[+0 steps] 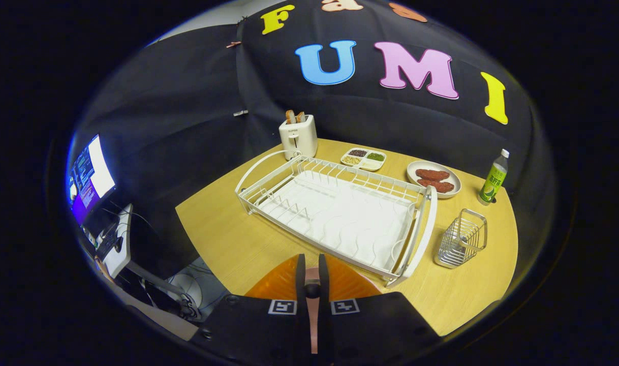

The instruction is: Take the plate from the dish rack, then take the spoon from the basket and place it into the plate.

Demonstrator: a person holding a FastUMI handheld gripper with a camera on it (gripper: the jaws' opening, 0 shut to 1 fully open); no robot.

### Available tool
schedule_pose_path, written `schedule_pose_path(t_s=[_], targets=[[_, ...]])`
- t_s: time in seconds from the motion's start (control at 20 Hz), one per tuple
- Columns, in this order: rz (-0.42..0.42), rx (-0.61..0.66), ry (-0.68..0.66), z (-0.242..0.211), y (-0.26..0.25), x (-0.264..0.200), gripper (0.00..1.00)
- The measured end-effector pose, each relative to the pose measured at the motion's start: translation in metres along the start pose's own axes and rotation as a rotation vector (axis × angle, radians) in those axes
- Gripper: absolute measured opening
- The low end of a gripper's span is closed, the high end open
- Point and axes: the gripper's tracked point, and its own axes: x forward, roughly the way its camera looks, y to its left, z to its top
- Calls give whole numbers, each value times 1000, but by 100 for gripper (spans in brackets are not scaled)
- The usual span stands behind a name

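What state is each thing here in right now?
claw: shut on the spoon
spoon: pinched between the fingers, above the plate
plate: orange, out of the rack, on the table
dish rack: empty
basket: empty, upright
toaster: bread sticking up
bottle: upright, capped
divided dish: filled
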Motion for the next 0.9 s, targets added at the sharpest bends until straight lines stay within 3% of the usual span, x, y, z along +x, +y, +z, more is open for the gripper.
schedule_pose_path(t_s=[0.15,0.6,0.9], targets=[[11,-29,-4,-11,-2,-3,9],[-6,-15,154,-75,-20,-16,15],[-39,-18,173,-75,-26,-14,22]])
